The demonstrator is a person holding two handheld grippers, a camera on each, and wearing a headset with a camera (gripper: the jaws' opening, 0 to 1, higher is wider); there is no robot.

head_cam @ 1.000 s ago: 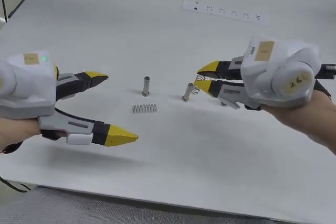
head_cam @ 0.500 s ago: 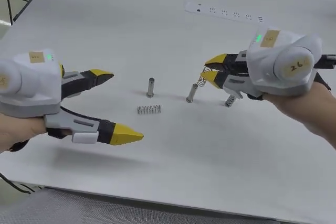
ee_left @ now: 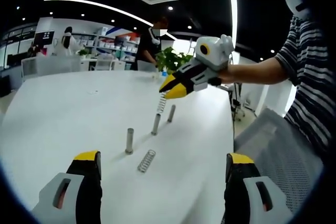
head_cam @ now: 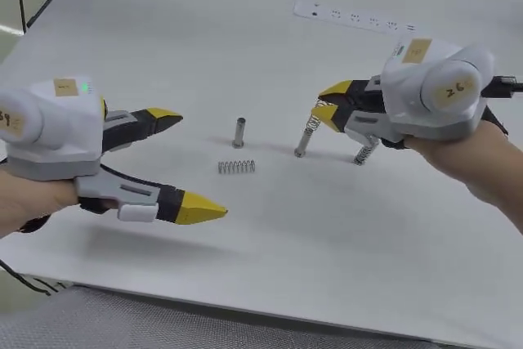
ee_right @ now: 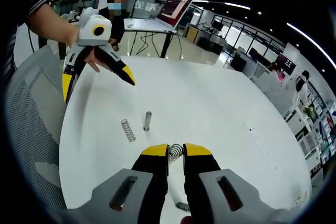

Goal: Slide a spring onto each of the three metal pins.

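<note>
Jaws on the right hand-held gripper [head_cam: 328, 105] are pressed nearly together, pinching the upper end of a small coiled metal spring [head_cam: 313, 123]. The spring hangs tilted, its lower end meeting the top of the middle short grey metal pin [head_cam: 302, 146], which stands on the white surface [head_cam: 270, 234]. Whether the coils have passed over the pin's tip cannot be told. In the right gripper view the spring sits caught between the two yellow tips, which are almost touching.

Partly tucked under the body of that hand-held gripper, on the person's right, a second grey metal pin [head_cam: 364, 151] stands with what looks like a spring wrapped around it.

To the left of the middle pin, a bare pin [head_cam: 239, 131] stands upright. A loose spring [head_cam: 236, 167] lies flat on the surface just in front of it, nearer the person, apart from every pin.

Nearer still, and well apart from the pins, the left hand-held gripper [head_cam: 186, 163] hovers above the surface with its yellow-tipped jaws spread wide and holding nothing. Its own view looks between the two tips towards the row of pins and the loose spring.

At the far side of the surface lies a long white power strip [head_cam: 355, 19].
</note>
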